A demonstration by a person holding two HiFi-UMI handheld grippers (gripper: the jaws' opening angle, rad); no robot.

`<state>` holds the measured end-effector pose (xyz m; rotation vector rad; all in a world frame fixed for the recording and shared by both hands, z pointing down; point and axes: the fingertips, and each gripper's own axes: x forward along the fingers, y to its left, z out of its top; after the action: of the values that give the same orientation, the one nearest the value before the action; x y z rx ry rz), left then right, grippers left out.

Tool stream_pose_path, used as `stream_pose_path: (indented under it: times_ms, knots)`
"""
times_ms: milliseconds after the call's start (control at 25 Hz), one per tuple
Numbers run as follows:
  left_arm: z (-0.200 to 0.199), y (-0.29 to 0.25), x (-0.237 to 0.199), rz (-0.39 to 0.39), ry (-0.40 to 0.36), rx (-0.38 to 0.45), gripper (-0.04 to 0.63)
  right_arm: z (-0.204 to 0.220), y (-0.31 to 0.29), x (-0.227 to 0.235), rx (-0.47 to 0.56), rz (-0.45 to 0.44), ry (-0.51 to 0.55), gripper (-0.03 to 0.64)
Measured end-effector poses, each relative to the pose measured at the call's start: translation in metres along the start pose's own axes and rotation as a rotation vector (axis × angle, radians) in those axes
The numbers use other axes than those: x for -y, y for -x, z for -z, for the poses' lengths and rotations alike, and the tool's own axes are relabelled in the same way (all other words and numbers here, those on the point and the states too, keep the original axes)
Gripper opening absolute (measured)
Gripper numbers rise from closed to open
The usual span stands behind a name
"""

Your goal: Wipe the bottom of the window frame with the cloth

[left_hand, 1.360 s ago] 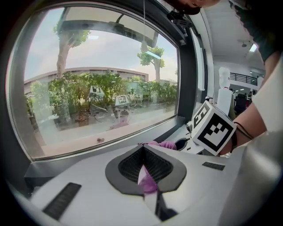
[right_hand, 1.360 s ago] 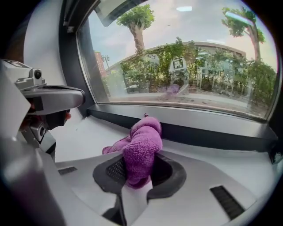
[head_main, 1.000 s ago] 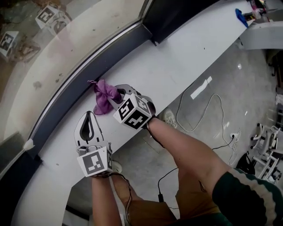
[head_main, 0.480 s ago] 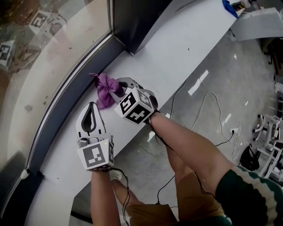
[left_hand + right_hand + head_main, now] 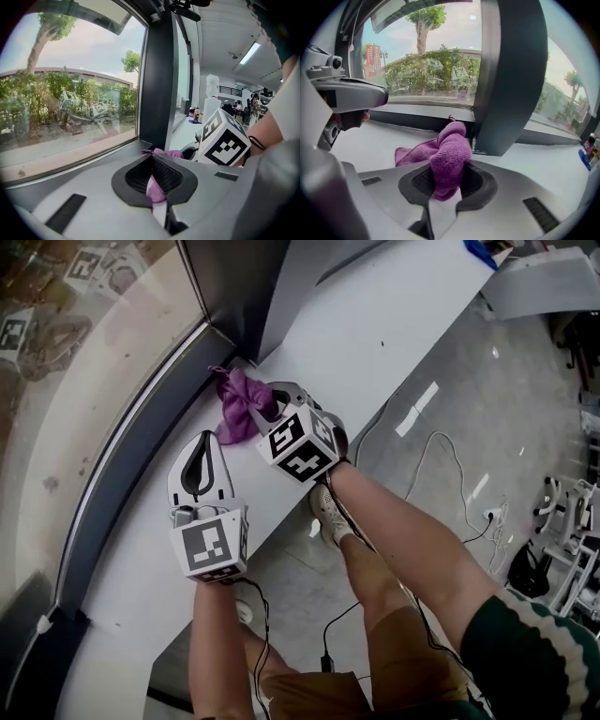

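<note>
The purple cloth [image 5: 236,404] is bunched into a lumpy wad. Its fuzzy pile is plain in the right gripper view [image 5: 451,152], where one fold is pinched between the fingers of the right gripper [image 5: 446,180]. The rest spills forward past the fingertips, and a flat flap trails to their left on the white sill [image 5: 370,140]. Only that view shows the far tip of the cloth meeting the dark bottom rail of the window frame [image 5: 412,121], just beside the foot of the thick upright post [image 5: 511,75] ahead of the fingers.

The head view gives the layout instead. The right gripper [image 5: 267,401] comes at the cloth from the room side. The left gripper [image 5: 201,441] lies on the sill with its fingertips near the cloth's edge – whether they touch it I cannot tell.

The left gripper view shows its fingers [image 5: 185,185] closed tip to tip around a hollow, with nothing clamped. A sliver of purple shows through that hollow, and the right gripper's marker cube [image 5: 224,140] stands to the right of the fingers.
</note>
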<state>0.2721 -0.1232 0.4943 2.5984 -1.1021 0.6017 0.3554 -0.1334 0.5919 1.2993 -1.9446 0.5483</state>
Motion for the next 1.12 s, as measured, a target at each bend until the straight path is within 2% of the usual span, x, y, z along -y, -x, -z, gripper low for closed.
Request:
stream_pose_path:
  times_ms: [160, 440, 1120]
  knots:
    - [-0.006, -0.017, 0.019, 0.020, -0.015, -0.011, 0.008, 0.008, 0.006, 0.033, 0.003, 0.025, -0.038, 0.098]
    - [-0.007, -0.034, 0.040, 0.034, -0.033, -0.034, 0.008, 0.022, 0.014, 0.049, 0.004, 0.006, -0.046, 0.098]
    - [0.021, -0.015, 0.092, 0.085, -0.039, -0.095, 0.008, 0.092, 0.062, 0.038, -0.042, 0.016, -0.105, 0.098]
